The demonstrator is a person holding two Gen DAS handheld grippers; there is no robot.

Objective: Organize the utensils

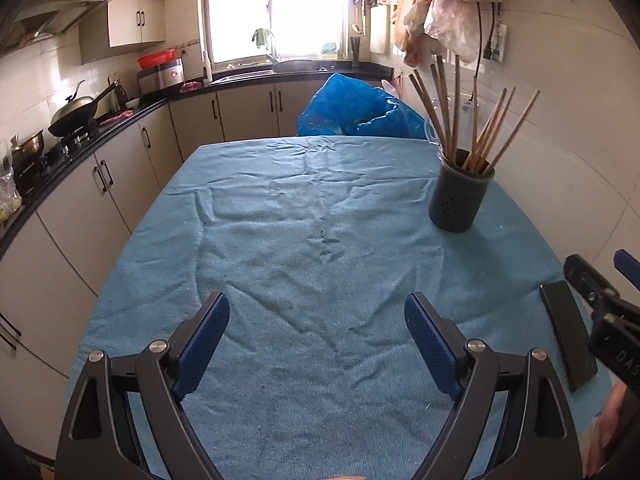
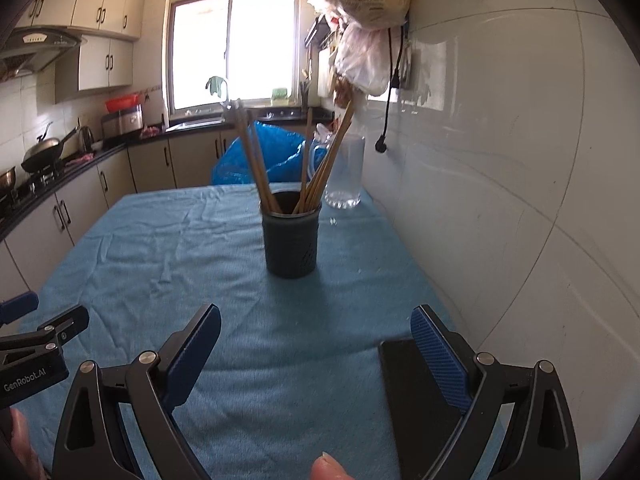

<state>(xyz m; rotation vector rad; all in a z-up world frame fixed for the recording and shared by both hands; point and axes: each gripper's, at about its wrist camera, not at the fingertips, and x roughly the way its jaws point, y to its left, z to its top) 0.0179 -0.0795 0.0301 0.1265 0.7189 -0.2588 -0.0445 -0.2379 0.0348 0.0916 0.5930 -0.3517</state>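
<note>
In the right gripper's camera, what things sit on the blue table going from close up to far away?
Near to far: right gripper → flat black slab → dark holder full of chopsticks → clear glass → blue plastic bag beyond the table's far edge.

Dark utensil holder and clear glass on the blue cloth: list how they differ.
The dark round utensil holder is opaque; the clear drinking glass is see-through. The holder is filled with wooden chopsticks that fan out above its rim; the glass looks empty. The holder stands nearer the cameras, the glass behind it, closer to the white wall. Both stand upright on the blue cloth.
</note>
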